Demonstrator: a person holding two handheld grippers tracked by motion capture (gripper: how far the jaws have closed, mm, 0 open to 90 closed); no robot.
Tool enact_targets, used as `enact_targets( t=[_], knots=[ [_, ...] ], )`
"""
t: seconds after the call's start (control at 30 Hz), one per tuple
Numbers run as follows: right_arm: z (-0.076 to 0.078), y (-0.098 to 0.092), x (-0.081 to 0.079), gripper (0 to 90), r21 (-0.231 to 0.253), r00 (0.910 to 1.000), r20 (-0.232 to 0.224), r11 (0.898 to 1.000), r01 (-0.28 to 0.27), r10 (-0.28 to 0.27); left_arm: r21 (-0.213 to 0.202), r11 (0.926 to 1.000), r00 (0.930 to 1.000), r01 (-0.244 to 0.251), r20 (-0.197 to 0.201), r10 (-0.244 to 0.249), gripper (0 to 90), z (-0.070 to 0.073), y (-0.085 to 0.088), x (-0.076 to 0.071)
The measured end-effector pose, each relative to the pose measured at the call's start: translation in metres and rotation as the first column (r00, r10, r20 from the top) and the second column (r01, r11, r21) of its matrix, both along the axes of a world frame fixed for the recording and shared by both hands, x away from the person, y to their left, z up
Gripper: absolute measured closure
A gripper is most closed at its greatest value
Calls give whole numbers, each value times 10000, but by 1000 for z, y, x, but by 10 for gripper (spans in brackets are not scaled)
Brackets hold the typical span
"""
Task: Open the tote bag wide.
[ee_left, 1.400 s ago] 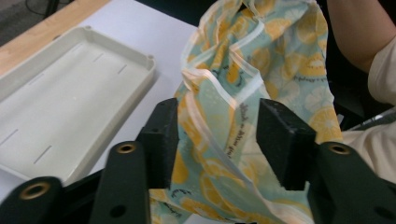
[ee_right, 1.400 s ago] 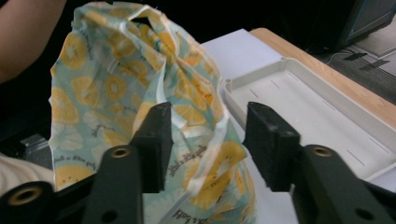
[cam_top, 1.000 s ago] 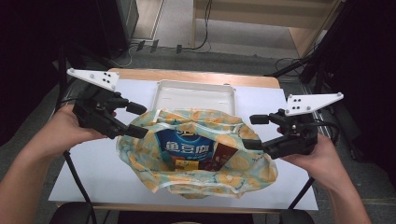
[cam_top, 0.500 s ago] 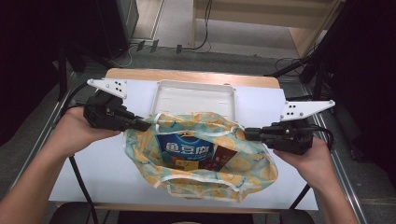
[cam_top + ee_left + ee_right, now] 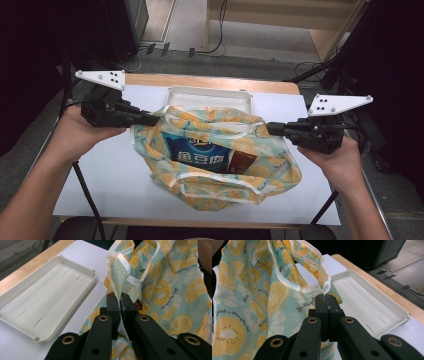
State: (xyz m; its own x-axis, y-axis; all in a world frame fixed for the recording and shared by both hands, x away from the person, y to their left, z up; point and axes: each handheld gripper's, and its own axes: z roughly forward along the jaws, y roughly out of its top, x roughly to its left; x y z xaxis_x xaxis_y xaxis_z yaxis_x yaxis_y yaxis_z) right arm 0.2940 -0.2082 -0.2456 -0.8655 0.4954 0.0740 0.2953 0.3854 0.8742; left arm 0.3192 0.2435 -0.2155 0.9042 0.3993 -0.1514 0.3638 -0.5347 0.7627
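A cloth bag [image 5: 210,150] printed with lemon slices on pale green lies open in the middle of the white table [image 5: 115,175]. A blue snack packet [image 5: 200,152] and a brown packet [image 5: 241,162] sit inside it. My left gripper [image 5: 156,120] has just closed and is shut on the bag's left rim; the cream hem [image 5: 120,312] is pinched between its jaws. My right gripper [image 5: 270,128] is shut on the bag's right rim, with the hem [image 5: 326,288] rising from between its jaws. The two grippers hold the bag's mouth spread wide.
An empty white tray [image 5: 210,96] lies behind the bag at the table's far edge, also seen as the tray [image 5: 37,297] and the tray [image 5: 372,305]. The table's wooden far edge [image 5: 210,82] runs behind it. Dark equipment and cables stand around the table.
Both grippers went from open beside the bag to shut on its left and right rims. The bag's mouth is now stretched wider between them.
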Motion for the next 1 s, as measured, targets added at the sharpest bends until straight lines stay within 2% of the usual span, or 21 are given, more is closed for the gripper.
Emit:
enact_targets(
  t=[0.1,0.17,0.27,0.37,0.63,0.87,1.0],
  knots=[
    [10,-2,3,900,12,9996,263,9999,100,-100,-68,9999,9998,-113,151,114,886,5,-1,1],
    [15,-2,5,900,19,9989,429,9998,212,-212,43,9997,9991,-254,345,252,886,8,-2,3],
    [21,-4,12,900,-58,9976,579,9993,373,-369,-6,9990,9982,-439,401,439,886,10,-3,11],
    [19,-4,22,900,-91,9972,549,9986,513,-507,-52,9981,9976,-607,332,609,886,8,-2,19],
    [-10,-2,40,900,41,9990,-6,9990,451,-451,69,9978,9971,-656,-388,658,883,-19,1,37],
    [-34,-3,47,900,50,9981,-423,9989,458,-455,-70,9980,9934,-627,-969,617,873,-47,3,43],
    [-48,-3,50,900,44,9967,-613,9986,529,-525,-132,9978,9922,-644,-1082,626,868,-62,3,44]
  ],
)
